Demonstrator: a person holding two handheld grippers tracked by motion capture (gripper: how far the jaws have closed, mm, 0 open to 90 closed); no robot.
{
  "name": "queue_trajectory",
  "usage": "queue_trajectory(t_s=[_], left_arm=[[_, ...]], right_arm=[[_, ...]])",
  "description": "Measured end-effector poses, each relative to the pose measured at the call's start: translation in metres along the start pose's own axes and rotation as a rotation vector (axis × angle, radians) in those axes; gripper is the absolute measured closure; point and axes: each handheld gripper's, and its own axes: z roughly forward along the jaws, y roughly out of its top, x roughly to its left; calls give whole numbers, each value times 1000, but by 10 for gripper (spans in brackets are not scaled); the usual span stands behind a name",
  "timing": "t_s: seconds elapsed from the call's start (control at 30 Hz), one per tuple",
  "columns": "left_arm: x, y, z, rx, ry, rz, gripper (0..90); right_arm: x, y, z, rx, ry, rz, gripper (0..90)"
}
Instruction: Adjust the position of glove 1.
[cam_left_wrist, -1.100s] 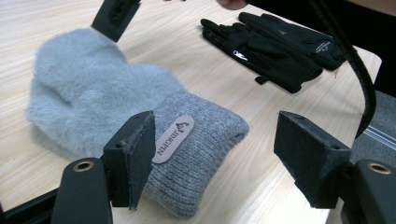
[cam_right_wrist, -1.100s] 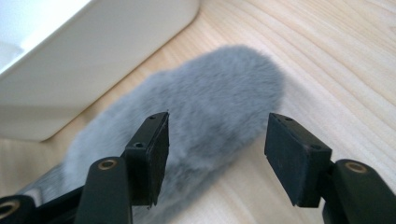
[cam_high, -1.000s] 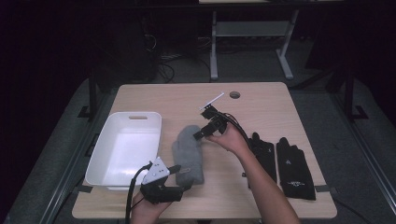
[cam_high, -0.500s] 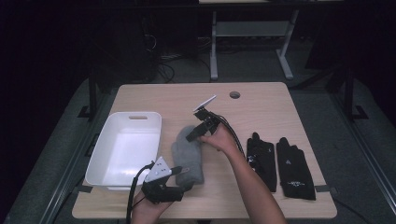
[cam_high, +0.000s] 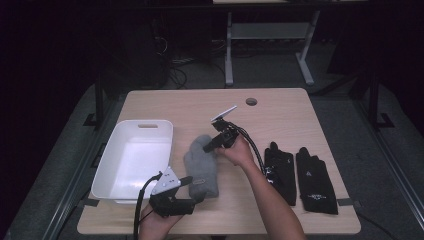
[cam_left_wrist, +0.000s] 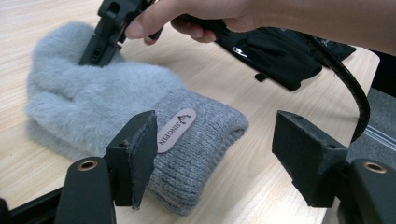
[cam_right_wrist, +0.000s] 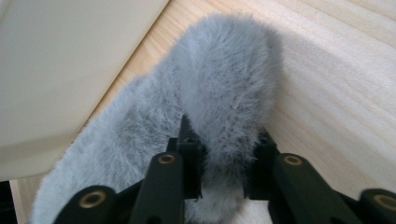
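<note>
A grey fuzzy mitten lies on the wooden table, its ribbed cuff toward me. My right gripper comes in from the right onto the mitten's far end. Its jaws have just been closing, and in the right gripper view they pinch a fuzzy lobe of the mitten; the right gripper is shut on it. My left gripper rests low by the cuff. In the left gripper view the left gripper stands open, and the cuff with its oval label sits just behind the left pad, untouched.
A white plastic tub stands left of the mitten, its wall close beside the fur. Two black gloves lie to the right. A cable hole marks the table's far side. The right gripper's cable arcs over the table.
My right gripper has come down and left onto the mitten's far end and closed on its fuzzy lobe. The left gripper has stayed by the cuff.
</note>
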Motion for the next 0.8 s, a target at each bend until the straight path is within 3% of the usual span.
queue_trajectory(t_s=[0.4,0.63,0.8], left_arm=[[-1,2,0,0,-7,2,307],[-6,6,3,1,-10,19,316],[-7,11,12,23,-41,9,301]], right_arm=[[5,-14,-26,-18,-56,-42,768],[0,-34,-51,-32,-79,-41,771],[-4,-53,-66,-53,-83,-23,770]])
